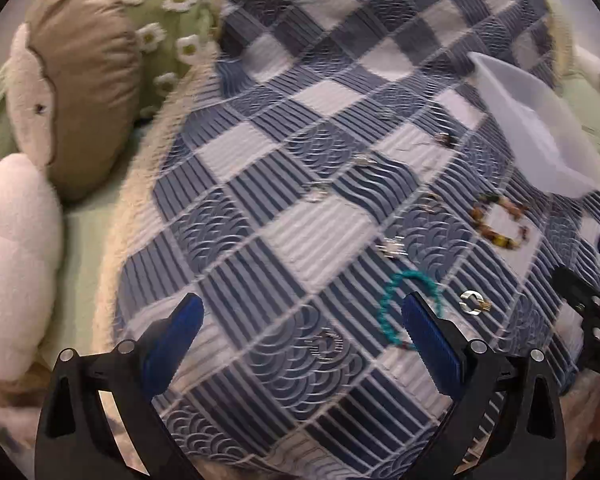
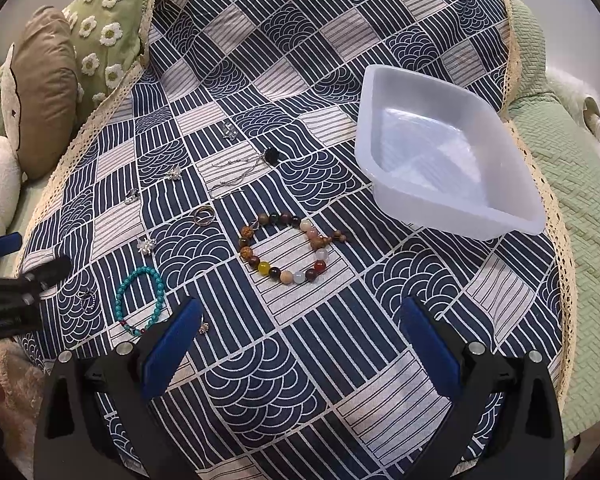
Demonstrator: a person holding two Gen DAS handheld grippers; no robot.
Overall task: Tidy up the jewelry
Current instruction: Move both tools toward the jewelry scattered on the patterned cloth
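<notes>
Jewelry lies scattered on a blue-and-white patterned cloth [image 2: 300, 152]. A multicoloured bead bracelet [image 2: 288, 246] lies in the middle; it also shows in the left wrist view [image 1: 500, 222]. A turquoise bead bracelet [image 2: 140, 300] lies to its left, and in the left wrist view [image 1: 396, 312] it sits partly behind my left gripper's right finger. Small silver rings and earrings [image 2: 204, 216] and a thin chain with a black stone [image 2: 271, 156] lie further back. An empty translucent white tray [image 2: 444, 152] stands at the right. My left gripper [image 1: 300, 332] is open. My right gripper [image 2: 300, 332] is open and empty.
A tan plush pillow [image 2: 40, 92] and a green daisy cushion [image 2: 104, 32] lie at the left of the cloth. A green quilted blanket [image 2: 572, 240] lies at the right. The other gripper shows at the left edge of the right wrist view [image 2: 16, 296].
</notes>
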